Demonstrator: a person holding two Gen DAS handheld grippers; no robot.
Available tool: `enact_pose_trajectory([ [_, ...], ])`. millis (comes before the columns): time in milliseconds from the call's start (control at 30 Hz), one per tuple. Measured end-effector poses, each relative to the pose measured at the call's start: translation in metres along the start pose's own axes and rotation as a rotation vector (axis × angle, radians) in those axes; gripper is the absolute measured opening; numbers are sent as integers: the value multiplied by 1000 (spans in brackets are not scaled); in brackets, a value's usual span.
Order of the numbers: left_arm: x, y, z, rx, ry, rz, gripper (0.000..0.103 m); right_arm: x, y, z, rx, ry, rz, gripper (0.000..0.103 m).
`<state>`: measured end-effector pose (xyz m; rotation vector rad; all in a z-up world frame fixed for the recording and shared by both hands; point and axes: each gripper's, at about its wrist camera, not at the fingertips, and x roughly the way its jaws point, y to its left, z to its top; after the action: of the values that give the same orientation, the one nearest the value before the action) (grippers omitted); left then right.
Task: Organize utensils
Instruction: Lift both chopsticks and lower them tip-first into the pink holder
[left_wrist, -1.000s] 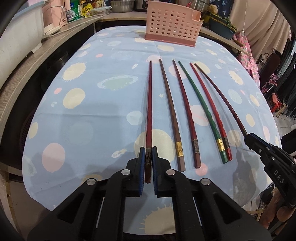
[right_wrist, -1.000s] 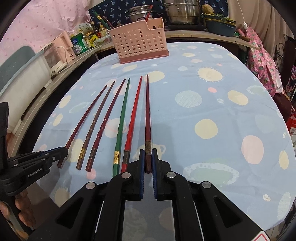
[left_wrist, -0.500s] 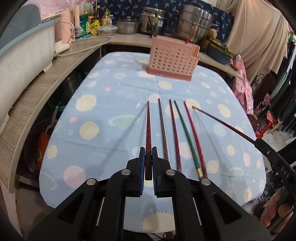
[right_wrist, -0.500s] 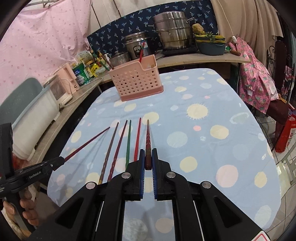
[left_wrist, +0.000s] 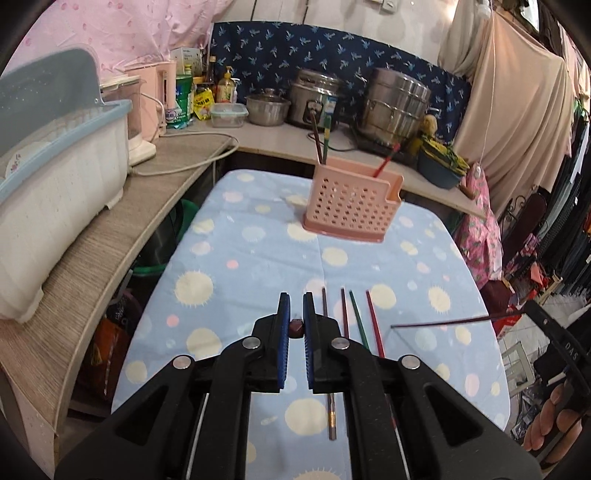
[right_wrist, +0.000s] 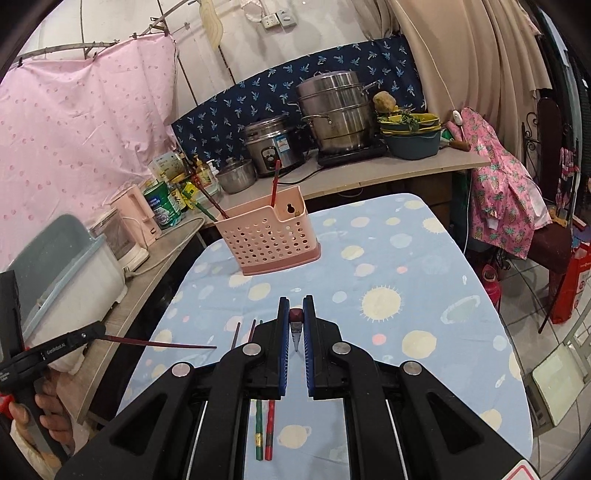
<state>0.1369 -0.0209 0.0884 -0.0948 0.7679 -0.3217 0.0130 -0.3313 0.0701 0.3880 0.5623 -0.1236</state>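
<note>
Left wrist view: left gripper (left_wrist: 295, 325) and right gripper (right_wrist: 295, 328) each clamp one chopstick (left_wrist: 296, 328) near its butt end, far from the pink holder (left_wrist: 351, 206); long tips may swing and miss its opening.

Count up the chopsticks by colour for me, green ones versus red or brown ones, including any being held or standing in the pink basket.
Green chopsticks: 2
Red or brown chopsticks: 7
Total: 9
</note>
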Motion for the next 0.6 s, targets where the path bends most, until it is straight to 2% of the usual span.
enact_pose_trajectory([
  [267,18,-6,49,23,-37,3,7,13,8,37,-22,-50,11,7],
  [433,25,-15,90,20,-72,-28,7,26,17,80,-28,-102,46,7],
  [600,22,-32,143,10,-154,-74,7,35,31,131,-31,-184,81,7],
])
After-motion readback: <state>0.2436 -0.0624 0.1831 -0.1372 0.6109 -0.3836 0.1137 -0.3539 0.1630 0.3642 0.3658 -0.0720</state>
